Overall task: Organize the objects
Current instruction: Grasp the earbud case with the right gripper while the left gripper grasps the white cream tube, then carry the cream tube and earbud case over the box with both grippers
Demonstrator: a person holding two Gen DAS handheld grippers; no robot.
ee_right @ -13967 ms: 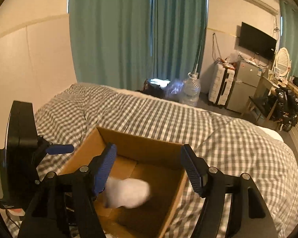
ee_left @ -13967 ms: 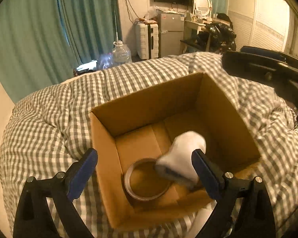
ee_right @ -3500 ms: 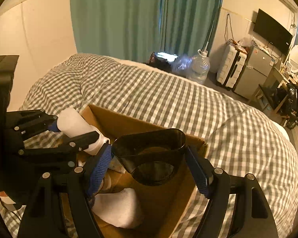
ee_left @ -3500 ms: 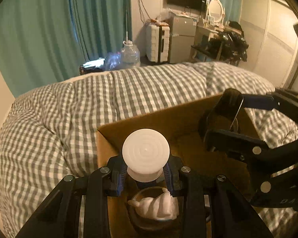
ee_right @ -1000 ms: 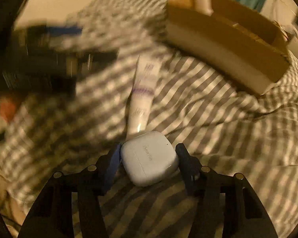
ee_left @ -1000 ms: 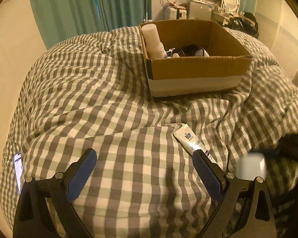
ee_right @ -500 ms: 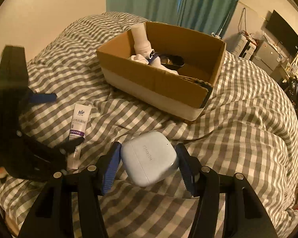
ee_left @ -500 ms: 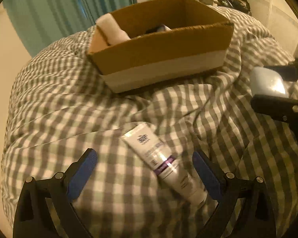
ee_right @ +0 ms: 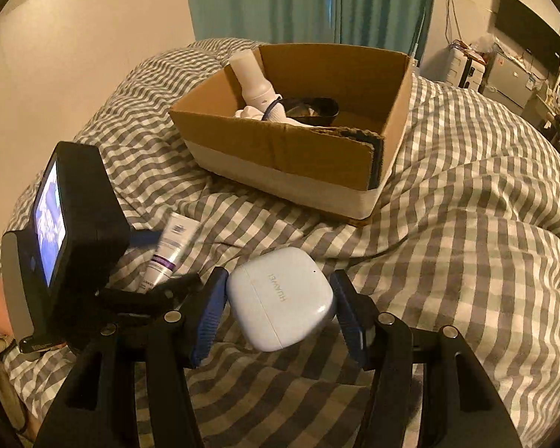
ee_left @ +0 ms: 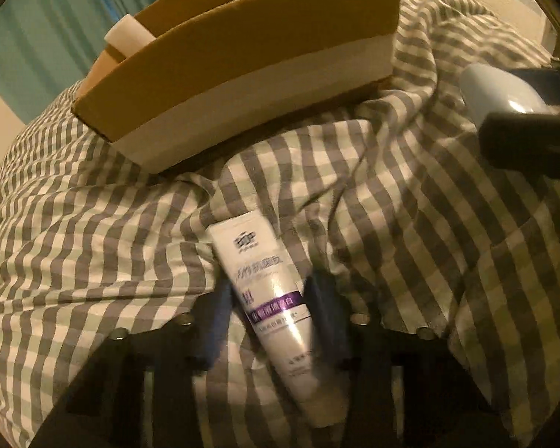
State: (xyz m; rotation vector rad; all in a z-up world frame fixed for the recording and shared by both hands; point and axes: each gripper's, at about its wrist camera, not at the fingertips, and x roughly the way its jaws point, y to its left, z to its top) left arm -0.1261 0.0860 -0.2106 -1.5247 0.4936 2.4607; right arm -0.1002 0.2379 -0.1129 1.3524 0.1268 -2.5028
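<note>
A white and purple cream tube [ee_left: 268,291] lies on the checked bedcover, with my left gripper [ee_left: 272,321] closed around its lower half; the fingers are blurred. The tube also shows in the right wrist view [ee_right: 168,250]. My right gripper [ee_right: 280,313] is shut on a pale blue earbuds case [ee_right: 280,306], held above the bedcover; the case shows at the right of the left wrist view [ee_left: 500,93]. The cardboard box [ee_right: 280,156] stands behind on the bed and holds a white bottle [ee_right: 250,74], a white sock and a dark item.
The checked bedcover [ee_right: 466,224] is rumpled into folds around the box [ee_left: 242,74]. Teal curtains [ee_right: 310,0] hang behind the bed. A TV, a suitcase and furniture stand at the far right of the room.
My left gripper has dropped down over the cream tube and its fingers have closed in on it. My right gripper still holds the earbuds case and has shifted slightly.
</note>
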